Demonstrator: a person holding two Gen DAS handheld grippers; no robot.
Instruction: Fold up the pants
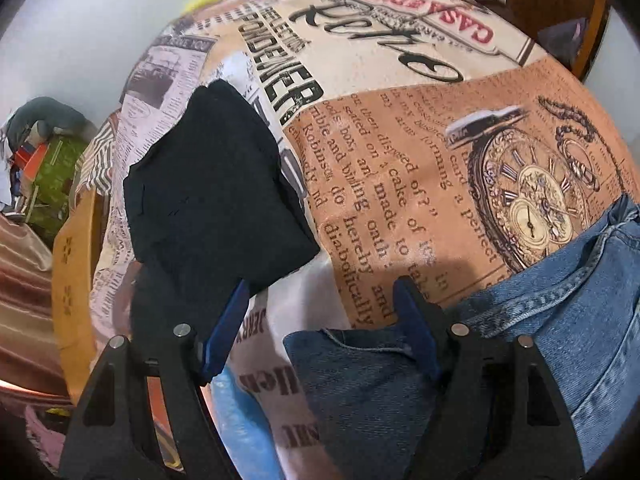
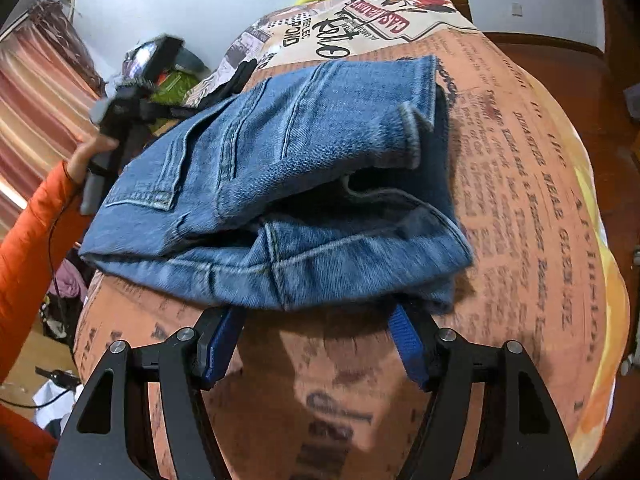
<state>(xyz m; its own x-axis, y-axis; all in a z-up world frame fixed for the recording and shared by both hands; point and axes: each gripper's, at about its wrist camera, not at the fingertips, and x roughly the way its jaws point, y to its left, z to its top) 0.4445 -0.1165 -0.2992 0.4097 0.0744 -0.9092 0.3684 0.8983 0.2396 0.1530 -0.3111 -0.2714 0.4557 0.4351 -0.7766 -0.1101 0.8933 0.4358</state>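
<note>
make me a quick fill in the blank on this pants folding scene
1. The folded jeans are made of blue ____.
2. The bedspread shows a printed pocket ____.
3. The person's sleeve is ____.
4. Nothing sits between the pads of the right gripper, so it is ____.

Missing words: denim; watch; orange; open

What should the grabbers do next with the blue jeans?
Probably pull both away. The jeans already lie folded in a bundle on the printed cloth, and the right gripper and left gripper are open, gripping nothing.
</note>
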